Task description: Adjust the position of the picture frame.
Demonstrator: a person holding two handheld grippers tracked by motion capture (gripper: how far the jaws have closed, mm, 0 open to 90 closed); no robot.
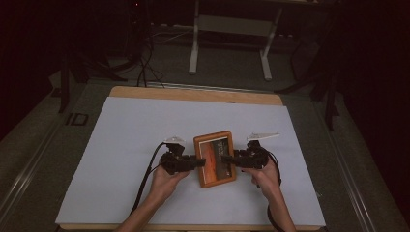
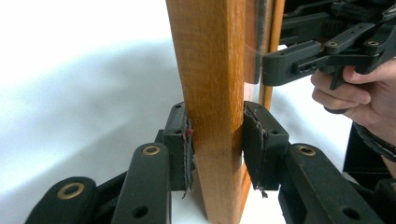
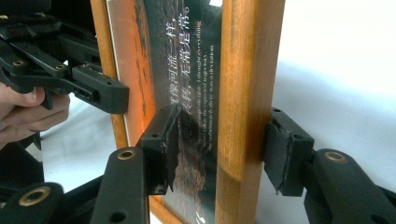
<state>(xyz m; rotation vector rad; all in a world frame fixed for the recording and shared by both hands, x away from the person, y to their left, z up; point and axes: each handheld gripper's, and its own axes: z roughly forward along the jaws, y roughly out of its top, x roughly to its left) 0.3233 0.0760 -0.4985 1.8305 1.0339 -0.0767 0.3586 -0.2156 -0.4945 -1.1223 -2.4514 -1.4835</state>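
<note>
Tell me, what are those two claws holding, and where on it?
The wooden picture frame: left gripper clamps its left side rail, right gripper its right.

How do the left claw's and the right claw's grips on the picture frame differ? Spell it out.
The left claw takes the picture frame's left rail, the right claw its right rail. The left claw's pads both press bare wood; one right claw pad lies on the printed picture, the other on wood. Shared: both are black, hand-held and clamp the same frame from opposite sides.
</note>
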